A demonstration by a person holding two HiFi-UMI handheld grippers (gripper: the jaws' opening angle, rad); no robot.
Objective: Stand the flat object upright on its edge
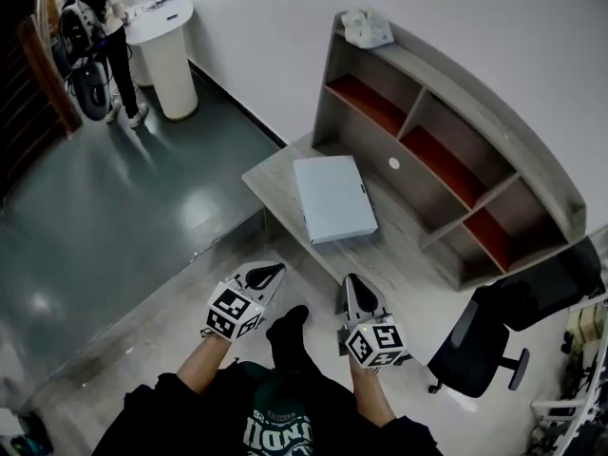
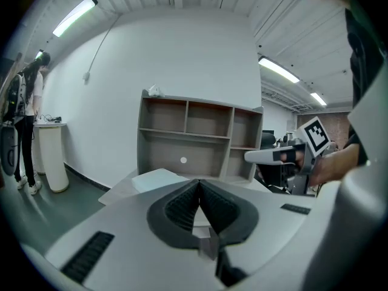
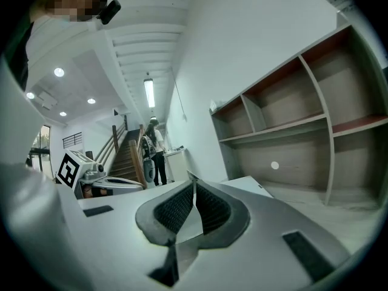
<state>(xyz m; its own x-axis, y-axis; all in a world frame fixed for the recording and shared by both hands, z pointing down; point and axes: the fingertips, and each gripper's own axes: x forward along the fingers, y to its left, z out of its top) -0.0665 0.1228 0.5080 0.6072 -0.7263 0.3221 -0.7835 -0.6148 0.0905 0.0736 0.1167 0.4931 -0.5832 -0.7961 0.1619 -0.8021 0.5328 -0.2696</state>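
A flat pale blue-grey box [image 1: 334,198] lies on the wooden desk [image 1: 418,255], in front of the shelf unit. It shows low and centre in the left gripper view [image 2: 159,179] and past the jaw tips in the right gripper view [image 3: 248,185]. My left gripper [image 1: 272,273] is shut with nothing in it, short of the desk's near edge and left of the box. My right gripper [image 1: 351,284] is also shut and empty, just at the desk's near edge below the box. Neither touches the box.
A grey shelf unit [image 1: 446,150] with red-lined compartments stands at the back of the desk, a white bundle [image 1: 367,28] on its top. A black office chair [image 1: 494,335] is at the right. A white round stand [image 1: 166,55] and a person [image 1: 104,27] are far left.
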